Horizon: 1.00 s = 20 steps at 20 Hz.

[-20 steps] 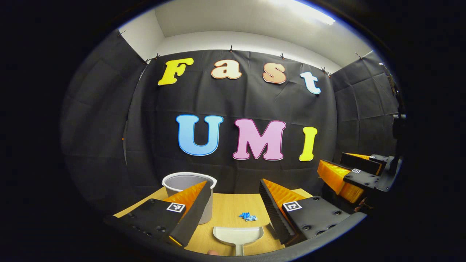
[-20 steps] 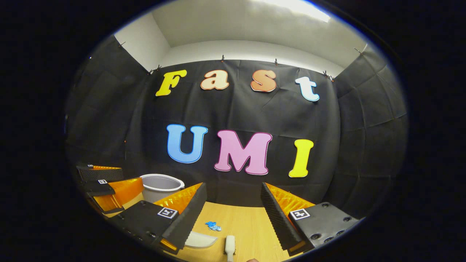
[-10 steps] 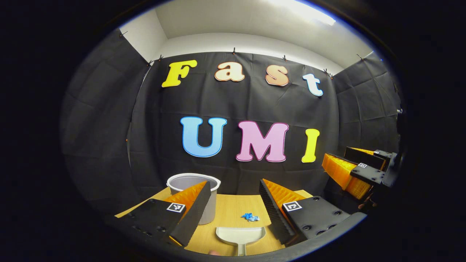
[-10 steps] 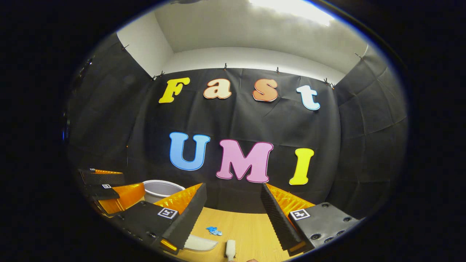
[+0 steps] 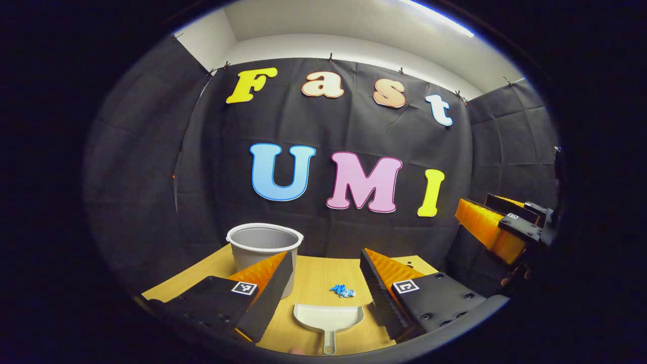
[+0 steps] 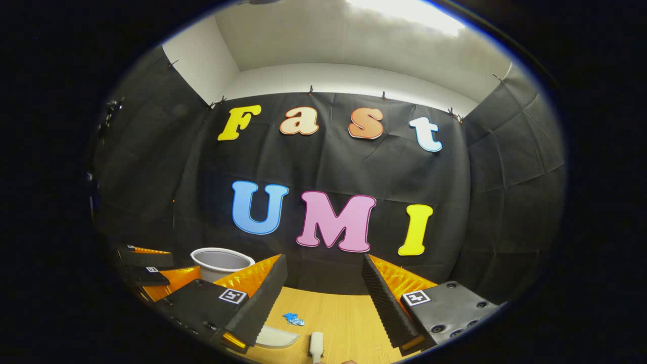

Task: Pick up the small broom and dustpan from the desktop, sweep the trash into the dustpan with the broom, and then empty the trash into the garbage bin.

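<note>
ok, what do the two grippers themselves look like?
The left gripper and the right gripper match: black bodies with screw holes, a square black-and-white marker on each finger, ribbed orange wedge fingers faced with black serrated foam pads.

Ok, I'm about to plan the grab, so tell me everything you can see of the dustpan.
The dustpan is small, white and looks like plastic: a shallow scoop with a short handle ending in a hanging hole. It lies flat on the wooden table, mouth toward the blue scrap, apart from it. It sits between the open left tool's fingers, untouched.
</note>
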{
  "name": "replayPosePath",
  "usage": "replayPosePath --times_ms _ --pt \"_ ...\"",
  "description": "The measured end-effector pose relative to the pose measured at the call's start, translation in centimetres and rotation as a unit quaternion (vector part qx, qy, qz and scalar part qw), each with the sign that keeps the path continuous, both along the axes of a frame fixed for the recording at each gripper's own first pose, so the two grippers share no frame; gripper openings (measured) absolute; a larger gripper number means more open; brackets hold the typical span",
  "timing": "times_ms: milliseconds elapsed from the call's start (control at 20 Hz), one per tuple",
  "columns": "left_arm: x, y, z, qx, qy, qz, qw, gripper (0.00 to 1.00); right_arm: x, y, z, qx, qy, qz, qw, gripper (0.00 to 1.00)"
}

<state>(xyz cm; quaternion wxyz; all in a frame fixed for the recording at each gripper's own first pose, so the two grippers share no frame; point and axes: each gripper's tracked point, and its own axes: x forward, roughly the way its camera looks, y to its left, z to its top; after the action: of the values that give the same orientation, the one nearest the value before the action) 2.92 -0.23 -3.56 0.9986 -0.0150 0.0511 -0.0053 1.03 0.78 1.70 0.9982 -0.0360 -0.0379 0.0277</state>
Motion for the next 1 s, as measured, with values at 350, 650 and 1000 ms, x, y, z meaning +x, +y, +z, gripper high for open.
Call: replayPosePath --times_ms 350,650,1000 --pt "3.1 -0.6 -4.0 -0.008 0.067 -0.038 0.997 0.80 0.8 -0.4 0.1 -0.010 -0.003 -0.002 1.000 0.95" --pt "4.7 -1.3 -11.3 0.004 0.180 -0.063 0.982 0.77 1.3 -1.9 -0.5 -0.036 -0.003 -0.015 0.999 0.95" --pt "2.4 -3.0 -23.0 -0.027 0.384 -0.059 0.921 0.78 1.4 -3.6 -2.7 -0.039 0.016 -0.028 0.999 0.96"
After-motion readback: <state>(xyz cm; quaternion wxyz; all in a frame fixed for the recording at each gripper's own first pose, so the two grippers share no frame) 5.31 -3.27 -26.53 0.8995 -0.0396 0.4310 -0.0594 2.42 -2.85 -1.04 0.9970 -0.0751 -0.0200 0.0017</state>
